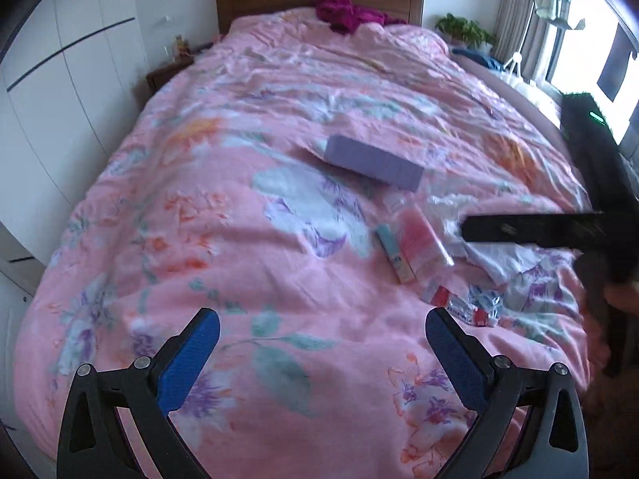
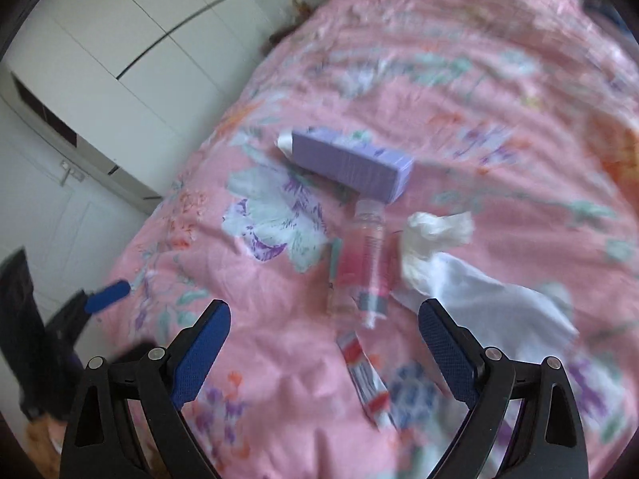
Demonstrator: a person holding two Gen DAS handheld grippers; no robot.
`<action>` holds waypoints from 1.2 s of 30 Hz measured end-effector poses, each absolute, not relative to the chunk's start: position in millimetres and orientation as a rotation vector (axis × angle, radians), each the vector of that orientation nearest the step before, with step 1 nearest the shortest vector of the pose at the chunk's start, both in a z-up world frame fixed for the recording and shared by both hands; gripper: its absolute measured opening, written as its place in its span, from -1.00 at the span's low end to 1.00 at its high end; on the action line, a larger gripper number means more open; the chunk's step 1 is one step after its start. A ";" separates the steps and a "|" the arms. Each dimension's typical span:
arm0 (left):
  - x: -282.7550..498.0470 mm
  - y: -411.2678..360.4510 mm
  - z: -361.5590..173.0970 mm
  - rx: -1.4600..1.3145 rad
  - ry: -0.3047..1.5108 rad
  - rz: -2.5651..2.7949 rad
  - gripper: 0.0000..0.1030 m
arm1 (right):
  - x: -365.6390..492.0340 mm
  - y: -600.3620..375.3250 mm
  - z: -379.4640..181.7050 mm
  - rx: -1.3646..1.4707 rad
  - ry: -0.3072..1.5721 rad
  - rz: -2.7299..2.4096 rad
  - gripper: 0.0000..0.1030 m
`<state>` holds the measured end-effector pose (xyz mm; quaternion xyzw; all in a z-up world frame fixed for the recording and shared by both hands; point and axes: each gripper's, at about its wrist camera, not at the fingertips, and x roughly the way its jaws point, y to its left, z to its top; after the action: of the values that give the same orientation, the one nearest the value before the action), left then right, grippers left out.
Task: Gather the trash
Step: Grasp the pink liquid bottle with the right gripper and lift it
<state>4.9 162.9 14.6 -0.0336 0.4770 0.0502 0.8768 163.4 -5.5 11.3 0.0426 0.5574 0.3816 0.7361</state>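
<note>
Both tongs hung over the pink flowered bedspread [image 1: 167,239], tilted down at it, and neither held anything. The left gripper [image 1: 322,325] had its blue pads spread wide apart with only quilt between them; the trash lay ahead of it and off to its right. The right gripper [image 2: 324,315] was likewise wide apart, and the litter sat straight ahead, between and just beyond its fingertips. Farthest out lay a purple box [image 2: 351,165], its long axis running crosswise to the tongs, from upper left to lower right. Nearer, a clear plastic bottle [image 2: 361,263] lay on its side, cap end pointing away toward the box, long axis nearly in line with the tongs. Nearest, between the pads, a red-and-white wrapper [image 2: 365,379] lay slanted, running back toward the right pad. To the right of the bottle sat crumpled white tissue [image 2: 435,235], touching a white cloth [image 2: 491,303].
</note>
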 end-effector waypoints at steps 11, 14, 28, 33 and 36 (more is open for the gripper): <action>5.7 178.6 -10.4 -0.132 1.062 0.151 0.99 | 198.0 30.5 -53.0 0.124 1.419 0.863 0.81; 4.8 180.1 -15.3 -0.138 1.071 0.149 0.99 | 197.3 36.6 -60.5 0.094 1.436 0.855 0.50; 9.1 176.3 -17.2 -0.171 1.078 0.107 0.99 | 202.0 2.6 -65.7 0.257 1.409 0.825 -0.11; 38.8 164.4 -15.3 -0.150 1.117 0.066 0.99 | 200.0 -17.2 -44.1 0.354 1.352 0.881 -0.12; 61.5 154.9 -22.0 -0.162 1.158 0.031 0.99 | 201.8 -37.1 -29.2 0.442 1.327 0.908 -0.12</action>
<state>61.5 154.9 -22.0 -0.0762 0.5467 0.0144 0.8337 201.8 -37.1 -29.2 0.1962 0.5893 0.4032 0.6720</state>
